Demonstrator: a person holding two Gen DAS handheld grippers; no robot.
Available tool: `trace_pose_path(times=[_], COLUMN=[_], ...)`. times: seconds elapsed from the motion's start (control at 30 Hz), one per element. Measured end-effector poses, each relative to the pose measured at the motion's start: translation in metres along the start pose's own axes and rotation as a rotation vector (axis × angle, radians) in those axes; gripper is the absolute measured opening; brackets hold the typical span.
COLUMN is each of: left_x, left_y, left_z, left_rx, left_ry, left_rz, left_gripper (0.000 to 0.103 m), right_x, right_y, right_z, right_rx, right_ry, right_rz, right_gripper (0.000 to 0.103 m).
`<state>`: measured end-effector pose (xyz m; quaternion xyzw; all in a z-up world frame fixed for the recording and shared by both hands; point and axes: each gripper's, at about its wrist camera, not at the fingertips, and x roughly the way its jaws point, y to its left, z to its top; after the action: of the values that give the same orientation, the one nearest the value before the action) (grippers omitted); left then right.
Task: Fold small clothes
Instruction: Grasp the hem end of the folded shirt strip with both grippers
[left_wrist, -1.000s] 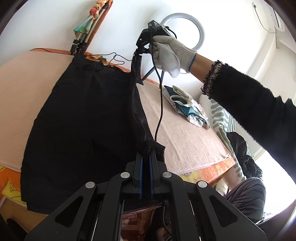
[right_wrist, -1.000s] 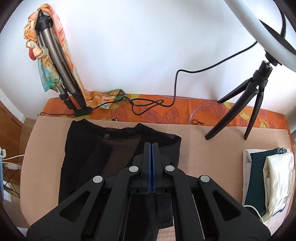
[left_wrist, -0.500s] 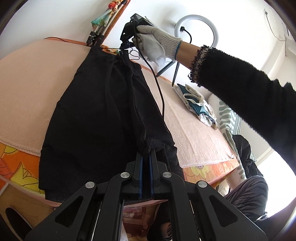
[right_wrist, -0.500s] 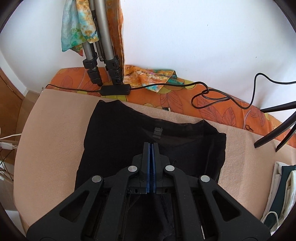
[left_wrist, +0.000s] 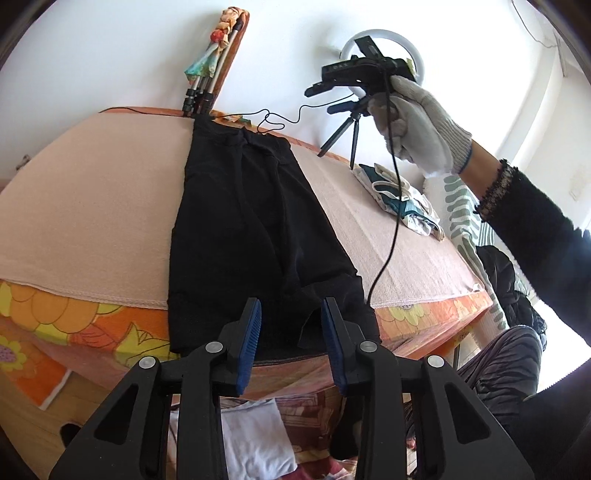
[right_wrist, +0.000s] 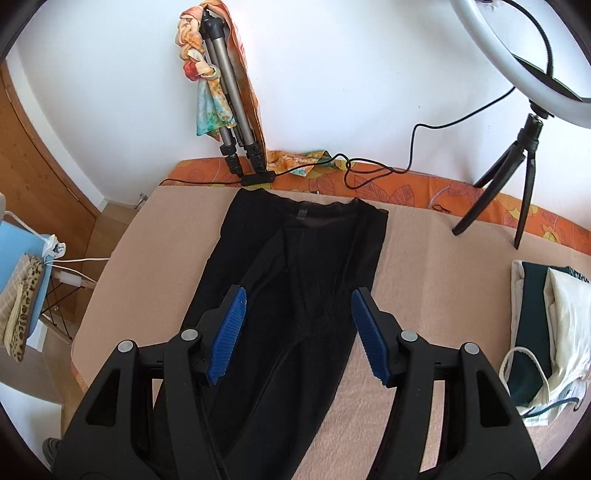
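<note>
A black garment (left_wrist: 251, 229) lies flat on the beige blanket (left_wrist: 92, 206), folded lengthwise, its near end hanging over the table's front edge. My left gripper (left_wrist: 291, 308) hovers at that near end. Its jaws are opening and the blue pads (left_wrist: 249, 332) stand apart, pressing on nothing. In the right wrist view the same garment (right_wrist: 306, 254) stretches away toward the wall. My right gripper (right_wrist: 298, 293) hangs above its middle, jaws opening, nothing between them. A gloved hand (left_wrist: 417, 122) holds that right gripper (left_wrist: 327, 98) high above the table's far right.
A pile of folded white and teal clothes (right_wrist: 546, 332) lies on the blanket's right side. A ring light on a small tripod (right_wrist: 517, 184) stands at the back right. A folded tripod (right_wrist: 229, 110) leans on the wall, cables (right_wrist: 369, 170) beside it. Dark clothes (left_wrist: 506, 280) hang off to the right.
Both grippers were shut on the black garment's edge and now stand open, with the garment let go and lying flat. The right gripper has drawn back and risen away from it.
</note>
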<state>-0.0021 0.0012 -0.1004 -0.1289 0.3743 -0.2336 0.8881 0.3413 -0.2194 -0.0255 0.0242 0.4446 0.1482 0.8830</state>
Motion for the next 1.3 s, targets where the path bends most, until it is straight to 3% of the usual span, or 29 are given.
trace_pose_path(times=[0.27, 0.43, 0.63, 0.83, 1.03, 1.13, 1.2, 1.3], left_x=[-0.009, 0.005, 0.024, 0.034, 0.033, 0.035, 0.036, 0.03], left_y=[0.033, 0.049, 0.06, 0.064, 0.07, 0.071, 0.07, 0.066], left_z=[0.022, 0.03, 0.027, 0.016, 0.013, 0.013, 0.014, 0.015], left_rx=[0.025, 0.012, -0.021, -0.069, -0.107, -0.106, -0.098, -0.07], left_ry=[0.086, 0.169, 0.272, 0.331, 0.34, 0.343, 0.337, 0.314], left_rz=[0.072, 0.067, 0.035, -0.017, -0.03, -0.028, -0.035, -0.033], left_gripper=[0.042, 0.042, 0.042, 0.042, 0.036, 0.016, 0.006, 0.004], right_x=[-0.072, -0.071, -0.051, -0.035, -0.028, -0.024, -0.023, -0.031], right_y=[-0.004, 0.002, 0.017, 0.032, 0.037, 0.036, 0.035, 0.031], right_z=[-0.131, -0.206, -0.273, -0.305, -0.311, -0.314, -0.316, -0.319], right_rx=[0.016, 0.05, 0.097, 0.106, 0.105, 0.129, 0.133, 0.169], right_ry=[0.016, 0.08, 0.165, 0.201, 0.212, 0.236, 0.23, 0.226], right_rz=[0.051, 0.106, 0.177, 0.211, 0.222, 0.245, 0.244, 0.295], right_gripper=[0.062, 0.062, 0.062, 0.057, 0.043, 0.013, 0.009, 0.007])
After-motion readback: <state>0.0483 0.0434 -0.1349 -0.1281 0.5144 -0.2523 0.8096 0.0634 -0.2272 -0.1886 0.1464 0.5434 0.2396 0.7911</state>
